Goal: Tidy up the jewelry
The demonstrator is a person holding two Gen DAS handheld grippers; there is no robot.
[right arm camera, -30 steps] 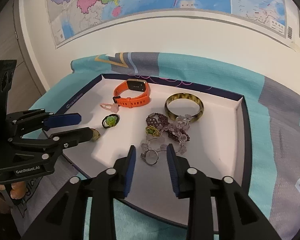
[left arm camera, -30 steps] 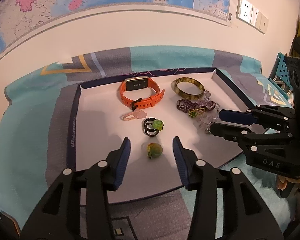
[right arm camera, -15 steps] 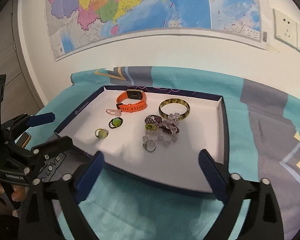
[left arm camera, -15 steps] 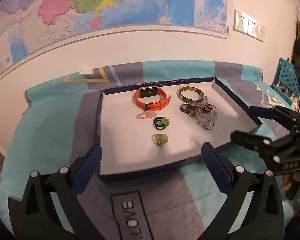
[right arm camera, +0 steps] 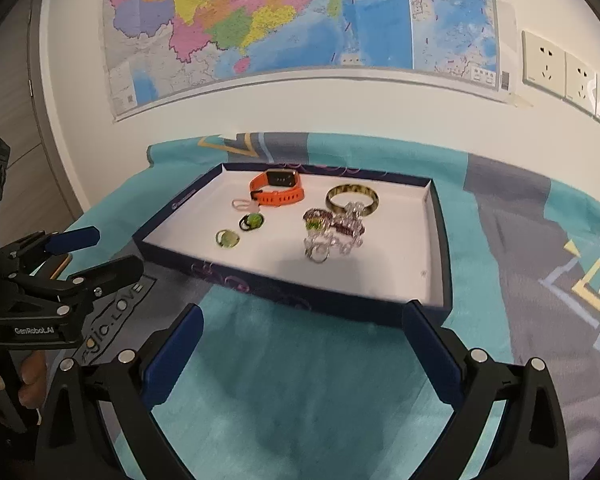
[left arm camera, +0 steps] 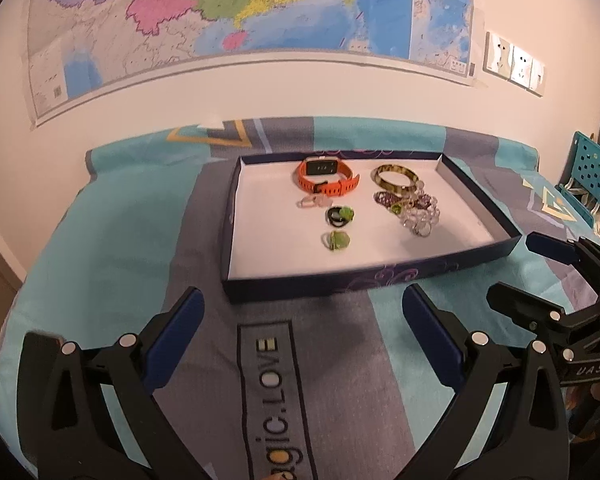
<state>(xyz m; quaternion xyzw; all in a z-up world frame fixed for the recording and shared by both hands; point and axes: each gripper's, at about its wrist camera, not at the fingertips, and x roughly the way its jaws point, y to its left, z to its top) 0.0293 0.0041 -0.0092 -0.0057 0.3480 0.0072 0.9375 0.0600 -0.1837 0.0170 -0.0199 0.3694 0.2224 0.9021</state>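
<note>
Your work surface: a cloth-covered table bearing one shallow tray.

You face a teal-and-grey patterned cloth, printed with gold chevrons and the lettering "LOVE" along a grey band, spread over the table and running back to the wall. Directly on it sits the dark blue tray with a white floor, its near wall decorated with purple swirls. At the cloth's left edge, in your right wrist view, a flat object with an orange rim lies partly hidden.
</note>
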